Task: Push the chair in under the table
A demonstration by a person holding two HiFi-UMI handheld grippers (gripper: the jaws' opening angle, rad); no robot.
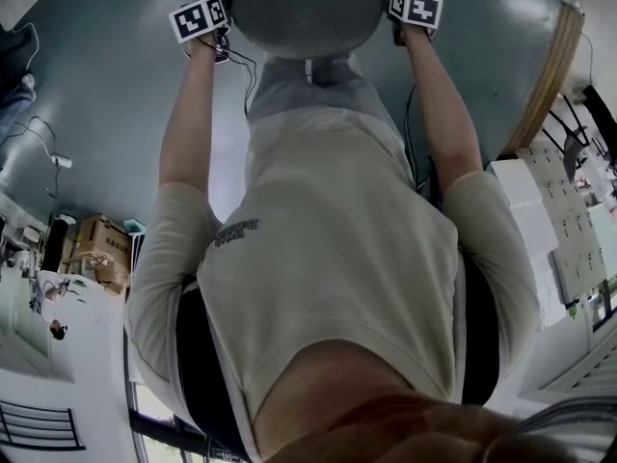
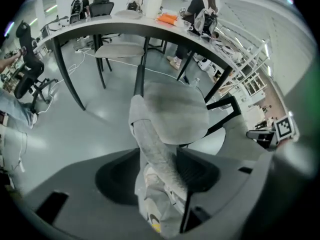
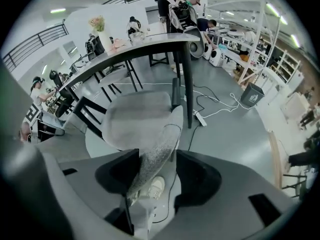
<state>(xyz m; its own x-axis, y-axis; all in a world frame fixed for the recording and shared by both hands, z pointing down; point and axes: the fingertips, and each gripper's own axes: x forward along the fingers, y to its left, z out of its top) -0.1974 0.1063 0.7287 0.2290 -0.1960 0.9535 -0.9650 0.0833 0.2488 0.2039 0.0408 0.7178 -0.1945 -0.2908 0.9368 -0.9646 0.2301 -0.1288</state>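
Note:
A grey upholstered chair (image 2: 175, 111) stands in front of a long dark-legged table (image 2: 130, 26), its seat pointing toward the table edge. The top rim of the backrest (image 2: 157, 154) runs between the jaws of my left gripper (image 2: 157, 176), which stand wide apart with a gap beside the rim. In the right gripper view the same backrest (image 3: 157, 156) lies between the jaws of my right gripper (image 3: 157, 176), also spread, with the seat (image 3: 137, 116) and table (image 3: 145, 44) beyond. In the head view both grippers (image 1: 207, 32) (image 1: 415, 13) sit at the chair's (image 1: 304, 13) two corners.
Another grey chair (image 2: 120, 49) is tucked under the table further along. White cables and a power strip (image 3: 205, 116) lie on the floor by a table leg (image 3: 186, 84). A black office chair (image 2: 27, 69) stands at the left, a bin (image 3: 250, 95) at the right. People stand behind the table.

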